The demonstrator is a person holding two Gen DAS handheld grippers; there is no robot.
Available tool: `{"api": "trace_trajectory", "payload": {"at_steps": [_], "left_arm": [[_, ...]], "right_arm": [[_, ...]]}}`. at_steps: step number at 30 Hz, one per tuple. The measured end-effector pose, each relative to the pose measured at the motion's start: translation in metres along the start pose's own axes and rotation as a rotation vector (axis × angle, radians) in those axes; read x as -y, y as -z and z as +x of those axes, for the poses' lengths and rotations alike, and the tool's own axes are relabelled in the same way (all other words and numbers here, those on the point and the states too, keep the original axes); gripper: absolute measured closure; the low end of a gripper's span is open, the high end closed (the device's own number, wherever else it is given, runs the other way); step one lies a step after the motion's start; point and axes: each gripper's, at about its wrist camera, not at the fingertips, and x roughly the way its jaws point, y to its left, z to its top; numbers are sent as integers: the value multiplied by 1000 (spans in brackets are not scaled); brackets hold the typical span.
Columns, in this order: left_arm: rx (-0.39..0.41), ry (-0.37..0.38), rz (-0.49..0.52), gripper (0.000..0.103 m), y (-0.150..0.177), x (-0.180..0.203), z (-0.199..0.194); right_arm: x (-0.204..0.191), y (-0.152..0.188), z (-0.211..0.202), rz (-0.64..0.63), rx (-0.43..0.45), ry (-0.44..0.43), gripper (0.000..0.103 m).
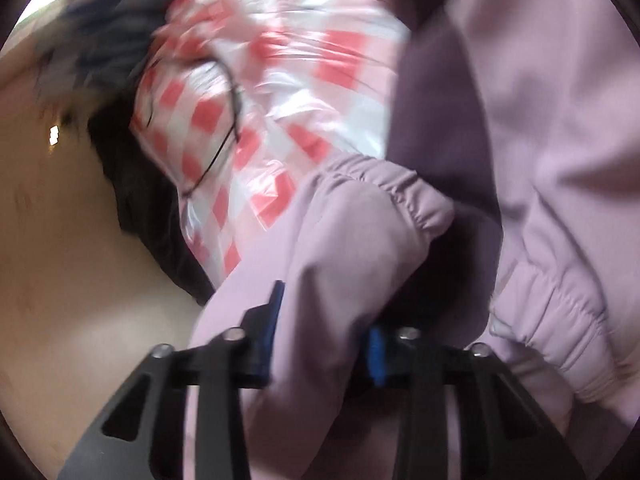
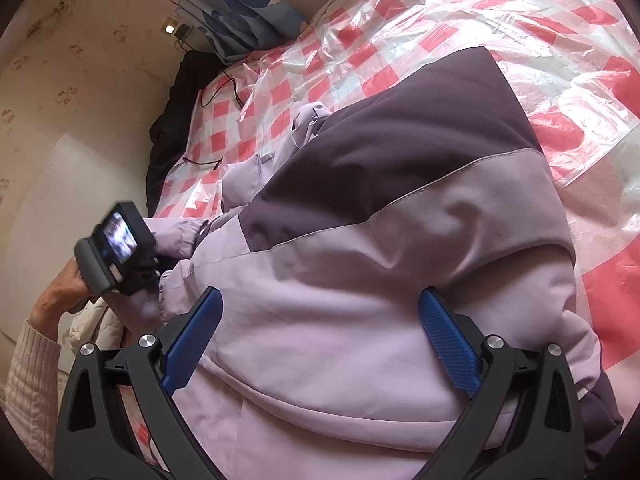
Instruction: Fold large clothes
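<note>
A lilac jacket (image 2: 360,320) with a dark purple upper panel (image 2: 400,140) lies on a bed covered by a red and white check plastic sheet (image 2: 440,20). In the left wrist view my left gripper (image 1: 326,336) is shut on a lilac sleeve (image 1: 352,240) just behind its gathered cuff, and the view is blurred. In the right wrist view my right gripper (image 2: 320,320) is open over the jacket's lilac lower body, its blue pads (image 2: 448,340) wide apart with cloth below them. The left tool's screen back (image 2: 116,240) shows at the jacket's left side, in a person's hand (image 2: 60,284).
A black garment (image 2: 172,120) hangs along the bed's left edge beside the wall (image 2: 60,120). A blue patterned pillow (image 2: 248,4) lies at the head of the bed. A thin black cable (image 2: 224,88) crosses the sheet. A cream sleeve (image 2: 24,380) is at lower left.
</note>
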Motion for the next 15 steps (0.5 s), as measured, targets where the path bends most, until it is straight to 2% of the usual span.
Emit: {"api": "trace_trajectory", "payload": {"at_steps": [2,3,4,7,10,15], "left_arm": [[73,89,-203,72,10,-34,-18],[97,114,-266,72,14,-46,-25],[145,159,-382,72,25,-67,-38],[258,233,-631,72,54,-110,-73],[393,330,-779,72,76,-135,-111],[618,509,-901,72,93,-150,-171]], "right_arm": [[-1,0,1,-2,-5,8,8],[-1,0,2,-4,-7,11,8],[-2,0,3,-9,-10,17,7],[-4,0,3,-13,-13,26,7],[-4,0,4,-12,-14,27,7],[-4,0,4,-10,-16,27,7]]}}
